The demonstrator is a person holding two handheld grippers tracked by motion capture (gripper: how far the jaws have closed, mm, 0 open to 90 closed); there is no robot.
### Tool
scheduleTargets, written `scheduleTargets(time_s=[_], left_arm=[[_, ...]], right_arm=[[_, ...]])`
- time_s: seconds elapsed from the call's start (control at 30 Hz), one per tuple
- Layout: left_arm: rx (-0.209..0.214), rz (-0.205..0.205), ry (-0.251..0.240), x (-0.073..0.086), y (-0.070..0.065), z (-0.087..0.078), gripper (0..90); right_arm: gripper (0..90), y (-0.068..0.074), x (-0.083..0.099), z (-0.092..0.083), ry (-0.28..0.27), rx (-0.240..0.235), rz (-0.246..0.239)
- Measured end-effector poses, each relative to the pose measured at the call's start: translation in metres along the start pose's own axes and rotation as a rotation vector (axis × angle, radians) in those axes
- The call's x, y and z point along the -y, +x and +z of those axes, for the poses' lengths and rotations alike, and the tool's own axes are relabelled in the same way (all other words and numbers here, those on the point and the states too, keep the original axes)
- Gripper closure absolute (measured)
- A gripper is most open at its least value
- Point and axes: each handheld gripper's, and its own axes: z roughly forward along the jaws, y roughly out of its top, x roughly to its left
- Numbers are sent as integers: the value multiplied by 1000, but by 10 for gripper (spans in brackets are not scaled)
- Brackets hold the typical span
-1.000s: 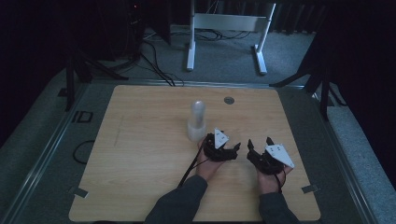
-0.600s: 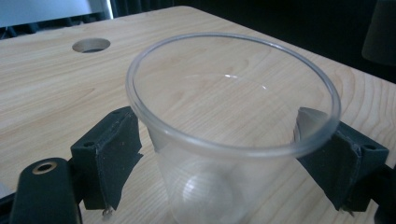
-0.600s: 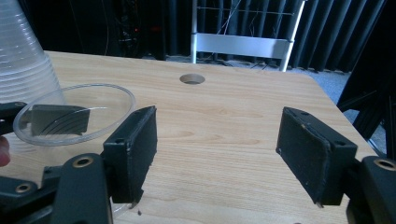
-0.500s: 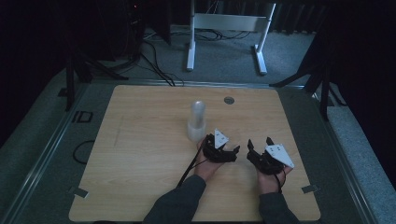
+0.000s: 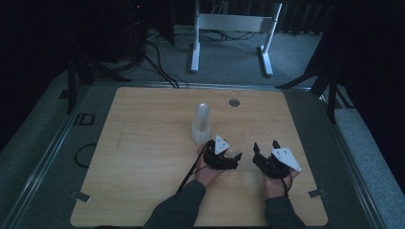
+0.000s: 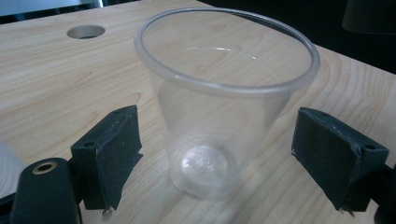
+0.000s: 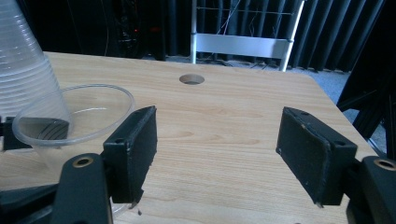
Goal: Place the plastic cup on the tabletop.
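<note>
A clear plastic cup [image 6: 219, 107] stands upright on the wooden desk [image 5: 143, 157], toward the desk's near right part, between the spread jaws of the left gripper [image 6: 233, 163]; the jaws have just been opening and neither pad touches the cup. Just behind it, nearer the desk's middle, stands a stack of cups [image 5: 201, 123]. The right gripper [image 7: 217, 149] hovers beside it, nearer the right edge, jaws wide apart and holding nothing.

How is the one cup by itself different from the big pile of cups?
The single cup stands mouth up, while the stack of cups is upside down. The single cup is short; the stack of cups rises taller. The single cup sits between open jaws; the stack stands apart. Both are clear plastic on the table.
</note>
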Motion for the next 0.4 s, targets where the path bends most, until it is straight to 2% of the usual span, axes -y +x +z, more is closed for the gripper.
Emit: scheduleTargets(time_s=[0.4], left_arm=[[26,-2,-5,8,-2,-15,158]], right_arm=[[285,-2,0,1,1,6,6]])
